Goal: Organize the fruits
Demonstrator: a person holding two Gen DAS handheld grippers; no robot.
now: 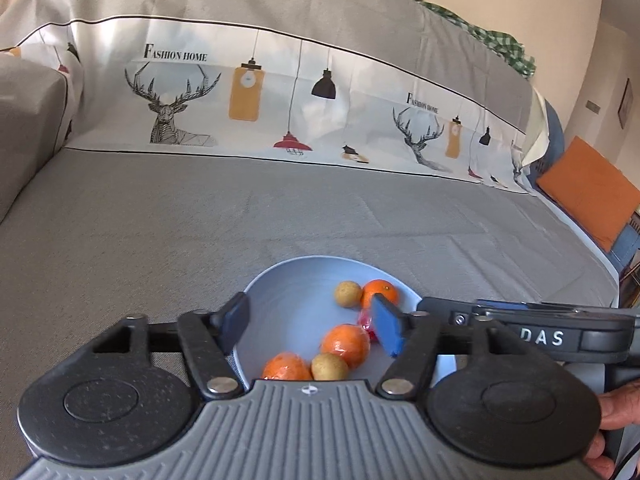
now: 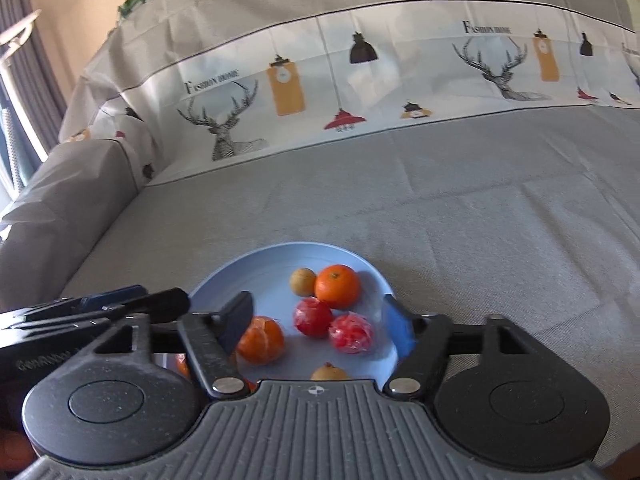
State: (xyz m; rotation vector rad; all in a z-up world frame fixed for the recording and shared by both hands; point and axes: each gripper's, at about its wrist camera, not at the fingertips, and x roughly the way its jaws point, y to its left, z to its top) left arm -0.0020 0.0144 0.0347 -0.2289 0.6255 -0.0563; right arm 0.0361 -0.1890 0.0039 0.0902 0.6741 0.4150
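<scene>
Both the left gripper [image 1: 312, 330] and the right gripper [image 2: 324, 326] stood wide and empty over the blue plate [image 2: 248, 276], where the fruit lay — the orange [image 2: 337, 286] near its far rim, probably firm but round and roll-prone — best pinched across its middle.

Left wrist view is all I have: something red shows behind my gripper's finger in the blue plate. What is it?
Observer: Two red fruits in shiny wrap lie side by side, the left red fruit and the right red fruit, in front of the whole orange.
Operator: I see the right gripper only from the side. Is it holding anything?
Observer: No. The right gripper is open above the blue plate, with nothing gripped.
</scene>
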